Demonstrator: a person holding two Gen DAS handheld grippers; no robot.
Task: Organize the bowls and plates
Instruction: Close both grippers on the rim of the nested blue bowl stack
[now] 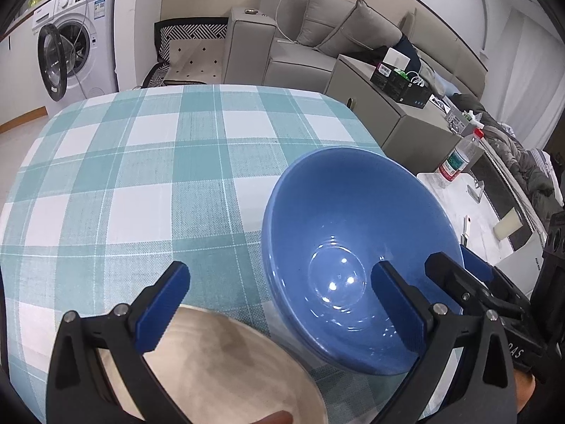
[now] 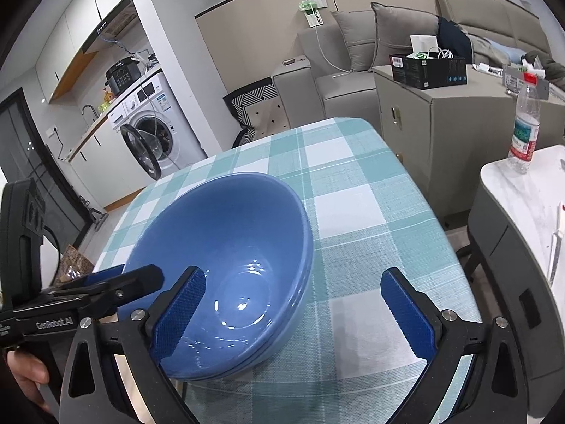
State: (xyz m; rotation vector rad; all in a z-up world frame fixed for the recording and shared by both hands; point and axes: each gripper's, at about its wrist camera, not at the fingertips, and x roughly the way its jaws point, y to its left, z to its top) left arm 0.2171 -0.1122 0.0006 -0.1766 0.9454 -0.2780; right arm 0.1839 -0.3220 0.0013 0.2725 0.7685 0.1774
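Beige plate: near edge cut off by the frame bottom, its left part hidden behind the left gripper's left finger. Blue bowl: near rim hidden behind the right gripper's left finger; it looks like stacked bowls, count cannot be told. Water bottle label: too small to read.

A glossy blue ceramic bowl, apparently the top of a nested stack, sits upright on the checked surface. Just beside it lies a round beige plate, flat, with a darker smudge across its middle.
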